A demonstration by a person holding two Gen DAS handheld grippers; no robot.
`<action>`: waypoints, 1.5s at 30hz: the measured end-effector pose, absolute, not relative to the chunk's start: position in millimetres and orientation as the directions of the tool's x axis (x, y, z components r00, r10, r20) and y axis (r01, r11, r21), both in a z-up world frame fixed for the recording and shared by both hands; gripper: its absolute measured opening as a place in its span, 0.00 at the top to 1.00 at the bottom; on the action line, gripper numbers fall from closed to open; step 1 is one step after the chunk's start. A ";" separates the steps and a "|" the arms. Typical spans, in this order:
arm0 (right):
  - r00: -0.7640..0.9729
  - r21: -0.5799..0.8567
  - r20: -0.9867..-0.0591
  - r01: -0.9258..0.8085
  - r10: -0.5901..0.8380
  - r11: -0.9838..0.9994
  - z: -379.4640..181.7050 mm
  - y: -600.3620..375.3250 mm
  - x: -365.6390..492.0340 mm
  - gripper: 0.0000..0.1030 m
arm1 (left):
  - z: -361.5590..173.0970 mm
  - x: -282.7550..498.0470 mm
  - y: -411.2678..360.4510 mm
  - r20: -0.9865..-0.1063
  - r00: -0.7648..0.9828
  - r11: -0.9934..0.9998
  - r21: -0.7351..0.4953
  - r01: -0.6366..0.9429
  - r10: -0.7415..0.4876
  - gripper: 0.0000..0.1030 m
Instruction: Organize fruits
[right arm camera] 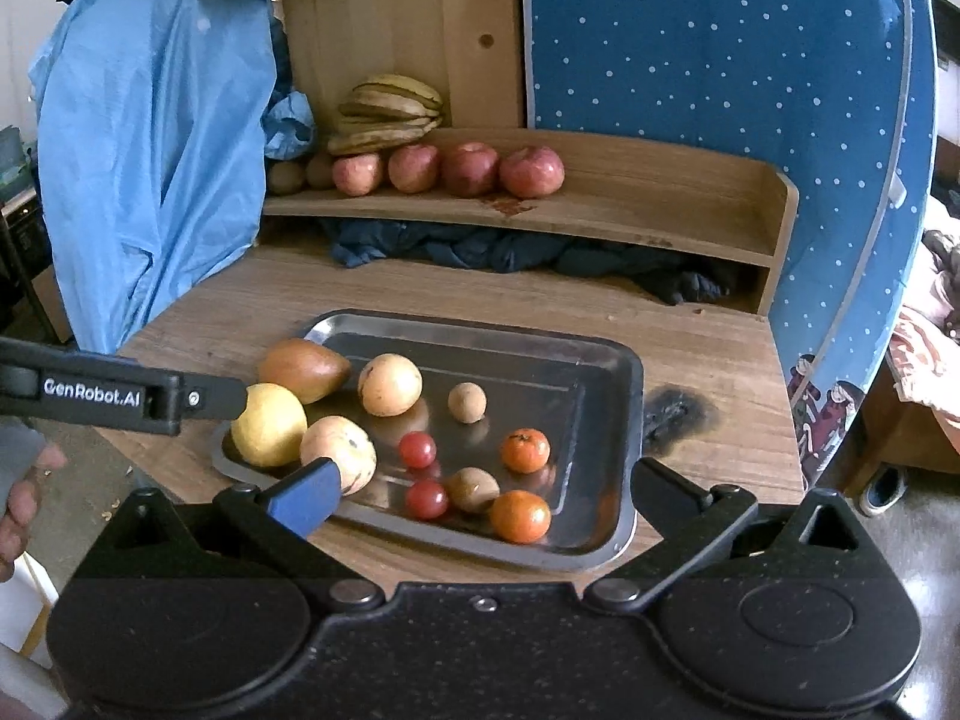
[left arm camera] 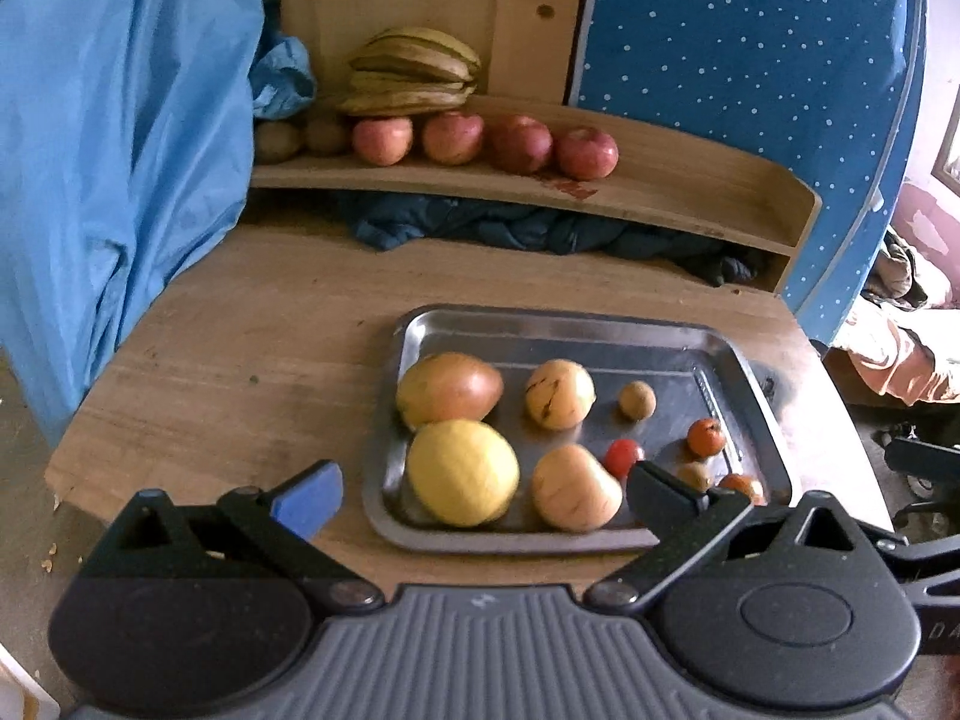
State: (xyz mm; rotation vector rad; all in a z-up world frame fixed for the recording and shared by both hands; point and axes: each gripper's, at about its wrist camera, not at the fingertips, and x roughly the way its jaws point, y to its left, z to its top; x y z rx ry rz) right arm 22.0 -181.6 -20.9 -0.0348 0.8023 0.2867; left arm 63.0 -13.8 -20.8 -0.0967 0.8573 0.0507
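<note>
A metal tray on the wooden table holds a mango, a yellow lemon-like fruit, two pale melons, tomatoes, oranges and small brown fruits. On the shelf lie several red apples, bananas and brown kiwis. My left gripper is open and empty over the tray's near edge. My right gripper is open and empty above the tray's front.
A blue plastic sheet hangs at the left. A dark cloth lies under the shelf. A dotted blue panel stands at the right. A burn mark sits right of the tray.
</note>
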 end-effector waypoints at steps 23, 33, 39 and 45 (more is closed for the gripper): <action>0.673 0.044 -0.729 -0.141 0.128 0.989 -18.7 -150.3 -30.6 0.01 | -28.8 18.3 18.6 -0.761 0.647 0.998 -0.068 -0.014 -0.043 0.00; 0.651 0.037 -0.751 -0.126 0.111 0.991 -25.3 -143.8 -42.6 0.01 | -35.1 11.3 18.9 -0.773 0.631 0.998 -0.069 0.006 -0.057 0.00; 0.646 0.037 -0.755 -0.129 0.112 0.991 -25.4 -143.5 -41.4 0.01 | -36.2 12.7 20.1 -0.778 0.625 0.997 -0.072 -0.001 -0.056 0.00; 0.637 0.042 -0.762 -0.131 0.116 0.991 -26.9 -145.5 -38.6 0.01 | -37.5 14.0 20.0 -0.784 0.619 0.998 -0.070 -0.006 -0.051 0.00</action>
